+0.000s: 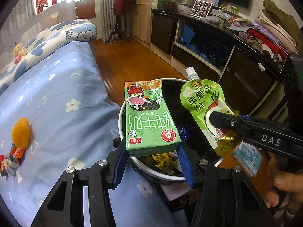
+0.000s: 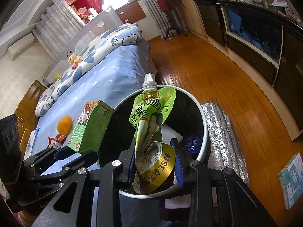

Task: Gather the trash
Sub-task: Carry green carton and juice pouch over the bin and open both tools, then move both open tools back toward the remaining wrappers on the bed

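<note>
Plainly the drop was the step in hand: both hands hung over the bin (image 1: 121,113), each with trash. The left gripper (image 1: 152,156) had its jaws clamped on the base of a green carton (image 1: 149,117), which sat above the bin's near rim. The right gripper (image 2: 155,160) pinched the crumpled lower half of a pouch (image 2: 151,117), spout up, over the bin's mouth. Next, I judged, each pair of jaws needed only to open, the carton perhaps nudged further inward first so it cleared the rim. The left view alone showed wrappers already inside and a hand (image 1: 284,185) on the right handle; the right view alone showed a foil roll (image 2: 223,138) on the floor beside the bin. More trash, an orange ball (image 1: 20,132) and wrappers (image 1: 11,160), lay on the bed (image 1: 62,94).
</note>
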Demonstrator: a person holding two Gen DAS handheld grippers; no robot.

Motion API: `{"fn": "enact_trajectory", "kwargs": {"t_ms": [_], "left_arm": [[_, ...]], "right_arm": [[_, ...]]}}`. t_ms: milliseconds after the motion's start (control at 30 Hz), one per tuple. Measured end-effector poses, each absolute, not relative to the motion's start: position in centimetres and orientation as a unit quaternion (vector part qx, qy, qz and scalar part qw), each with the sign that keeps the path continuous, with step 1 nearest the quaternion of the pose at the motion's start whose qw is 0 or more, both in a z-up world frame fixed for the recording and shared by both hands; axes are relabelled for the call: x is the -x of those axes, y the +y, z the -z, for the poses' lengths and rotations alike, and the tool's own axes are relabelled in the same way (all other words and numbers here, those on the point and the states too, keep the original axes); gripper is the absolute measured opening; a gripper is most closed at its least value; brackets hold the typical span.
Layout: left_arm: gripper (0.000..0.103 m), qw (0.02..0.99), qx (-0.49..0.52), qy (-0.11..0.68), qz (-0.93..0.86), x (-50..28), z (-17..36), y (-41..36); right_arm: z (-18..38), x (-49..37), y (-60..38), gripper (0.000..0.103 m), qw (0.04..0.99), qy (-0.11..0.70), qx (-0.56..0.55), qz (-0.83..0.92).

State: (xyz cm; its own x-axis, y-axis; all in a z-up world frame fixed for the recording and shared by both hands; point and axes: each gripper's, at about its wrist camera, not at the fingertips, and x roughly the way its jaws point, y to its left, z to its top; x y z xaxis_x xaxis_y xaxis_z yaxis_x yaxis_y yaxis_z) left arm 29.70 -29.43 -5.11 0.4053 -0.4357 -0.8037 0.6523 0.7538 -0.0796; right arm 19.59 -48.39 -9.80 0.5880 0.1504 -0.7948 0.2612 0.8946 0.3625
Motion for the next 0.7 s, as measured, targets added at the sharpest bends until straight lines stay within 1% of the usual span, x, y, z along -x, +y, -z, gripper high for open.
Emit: {"fn": "enact_trajectory", "kwargs": {"t_ms": [333,467,533,700], "left_arm": [[0.05,0.826,-0.129,0.437,0.332,-30.1,5.5,-30.5],[0.051,0.824,-0.126,0.442,0.331,-30.0,5.7,-30.7],[0.056,0.825,-0.122,0.443,0.329,-29.9,5.7,-30.4],[0.059,0.832,-0.108,0.442,0.318,-29.5,5.7,-28.8]], "right_arm": [[10.3,-20.1,-48.6,0.034,0.857,0.461,-0.229,0.038],[10.4,-20.3,-48.8,0.037,0.855,0.46,-0.236,0.039],[10.4,-20.2,-48.7,0.038,0.855,0.458,-0.242,0.039],[10.1,-19.8,-48.7,0.041,0.857,0.449,-0.249,0.043]]}}
